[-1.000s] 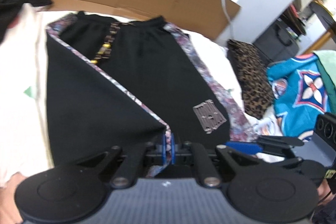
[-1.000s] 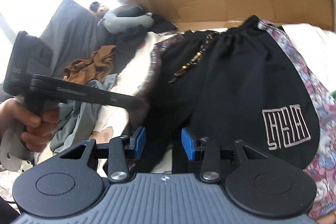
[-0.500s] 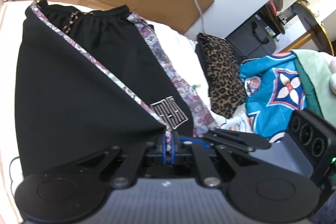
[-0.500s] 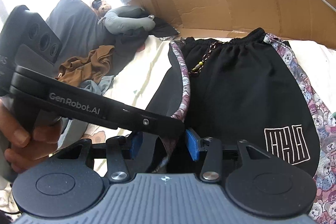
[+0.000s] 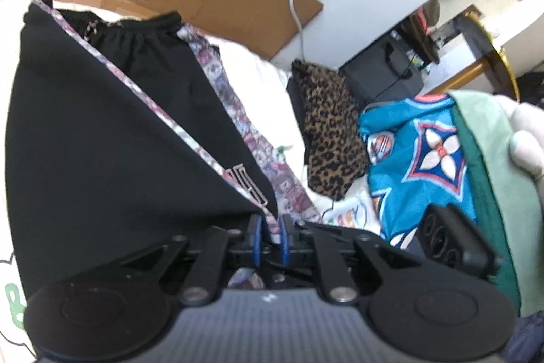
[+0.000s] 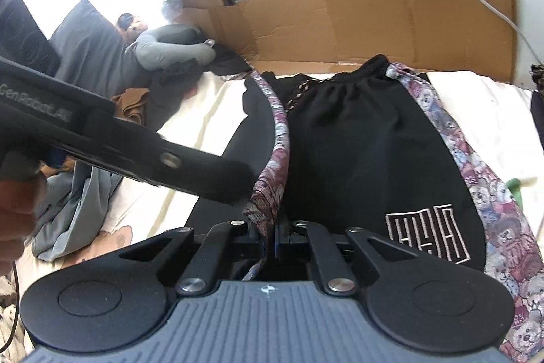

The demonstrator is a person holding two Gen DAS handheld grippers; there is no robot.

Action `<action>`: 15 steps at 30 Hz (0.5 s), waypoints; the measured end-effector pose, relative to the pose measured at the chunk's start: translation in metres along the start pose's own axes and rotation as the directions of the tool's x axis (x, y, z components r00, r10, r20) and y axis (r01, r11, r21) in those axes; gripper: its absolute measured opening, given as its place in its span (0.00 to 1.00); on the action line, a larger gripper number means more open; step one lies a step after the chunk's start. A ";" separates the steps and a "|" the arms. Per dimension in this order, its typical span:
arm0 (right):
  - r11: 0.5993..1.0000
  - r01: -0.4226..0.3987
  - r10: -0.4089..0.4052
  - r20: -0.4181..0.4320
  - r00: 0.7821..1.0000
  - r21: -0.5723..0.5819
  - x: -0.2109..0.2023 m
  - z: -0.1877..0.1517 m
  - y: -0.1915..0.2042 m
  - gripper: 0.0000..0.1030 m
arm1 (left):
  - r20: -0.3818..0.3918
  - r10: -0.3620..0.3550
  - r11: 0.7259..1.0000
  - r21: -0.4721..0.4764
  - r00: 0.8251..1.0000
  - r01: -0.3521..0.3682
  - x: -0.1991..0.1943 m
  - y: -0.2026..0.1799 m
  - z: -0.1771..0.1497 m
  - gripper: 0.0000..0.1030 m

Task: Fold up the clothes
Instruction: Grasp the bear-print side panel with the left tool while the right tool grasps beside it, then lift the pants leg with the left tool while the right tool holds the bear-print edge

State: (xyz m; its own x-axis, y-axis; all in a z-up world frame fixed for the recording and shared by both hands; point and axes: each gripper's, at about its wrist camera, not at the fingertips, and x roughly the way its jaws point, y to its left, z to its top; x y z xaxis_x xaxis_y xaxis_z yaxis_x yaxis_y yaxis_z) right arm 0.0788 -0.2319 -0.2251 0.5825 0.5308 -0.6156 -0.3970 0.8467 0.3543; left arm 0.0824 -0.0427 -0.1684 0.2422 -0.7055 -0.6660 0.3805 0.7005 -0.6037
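Centrally placed: black drawstring shorts with patterned teddy-bear side bands and a white embroidered emblem (image 6: 357, 159), spread on a bed under a cream printed sheet (image 6: 482, 111), one leg lifted and drawn over the other. Left claw (image 5: 270, 242): blue pads nearly together, pinching the hem corner of the raised leg. Right claw (image 6: 268, 240): jaws closed on the patterned band at the same hem. Flattened brown cardboard sheet (image 6: 340, 22) stands along the bed's far edge, against a pale wall. Grey pillow (image 6: 85, 53) and loose brown and grey garments (image 6: 78, 189) lie at one side. Leopard-print cloth (image 5: 326, 131) and turquoise patterned fabric (image 5: 418, 152) lie at the other side.
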 end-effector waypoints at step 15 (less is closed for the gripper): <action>0.971 0.151 -0.152 -0.011 0.988 0.182 -0.046 -0.005 -0.077 0.03 | -0.046 0.279 0.954 -0.103 0.959 -0.282 -0.017 0.073 -0.035 0.26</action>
State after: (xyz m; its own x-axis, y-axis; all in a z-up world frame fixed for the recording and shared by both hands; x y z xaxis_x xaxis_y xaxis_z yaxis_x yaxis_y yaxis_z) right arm 0.0791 -0.3220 -0.2269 0.6286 0.3953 -0.6697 -0.1681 0.9099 0.3793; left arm 0.0751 0.0244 -0.2165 0.2973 -0.4767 -0.8273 0.2028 0.8782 -0.4332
